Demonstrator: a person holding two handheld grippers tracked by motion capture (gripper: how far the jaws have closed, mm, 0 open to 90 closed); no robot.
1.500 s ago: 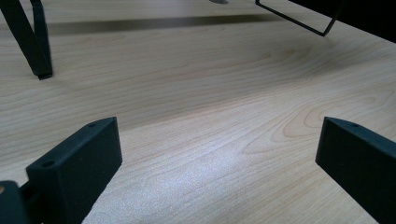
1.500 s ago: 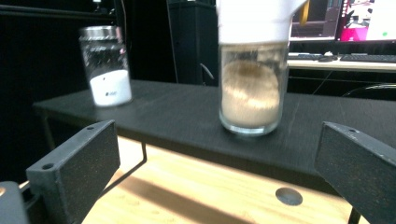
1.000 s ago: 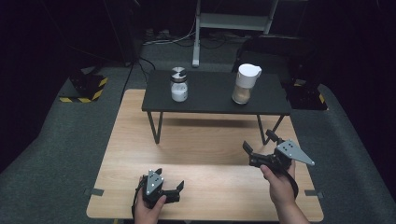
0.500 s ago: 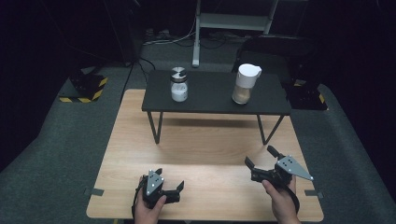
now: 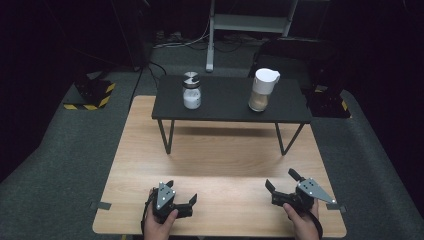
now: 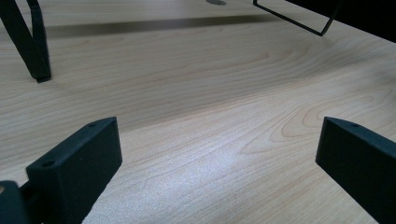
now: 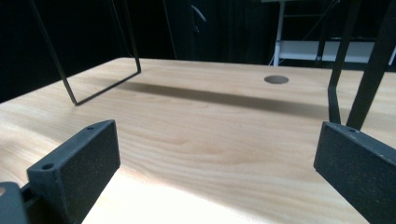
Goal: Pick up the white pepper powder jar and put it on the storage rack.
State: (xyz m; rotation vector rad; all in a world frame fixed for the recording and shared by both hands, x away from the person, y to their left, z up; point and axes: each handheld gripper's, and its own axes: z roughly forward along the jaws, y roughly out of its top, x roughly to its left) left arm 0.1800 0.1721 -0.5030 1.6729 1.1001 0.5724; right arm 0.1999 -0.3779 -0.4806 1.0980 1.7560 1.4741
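The left tongs [image 5: 181,197] rest low on the bench [image 5: 220,165], at its near edge, well in front of the black shelf [image 5: 230,102] and off toward its left leg. Their jaws stand wide apart with nothing between them; the left gripper view shows bare wood between the two black jaws and a shelf leg [image 6: 28,42] farther off. They lie where they did a second ago.

The right tongs [image 5: 281,182] have moved. A second ago they hung higher and closer to the shelf, just in front of its right leg; half a second ago they were lower; now they sit down near the bench's near edge, well in front of that leg. Their jaws also stand wide apart and empty, and the right gripper view looks under the shelf along the wood.

On the shelf, the jar [image 5: 191,91] stands upright toward its left end and the jug [image 5: 263,90] upright toward its right end, well apart, both unmoved and far from either tongs.
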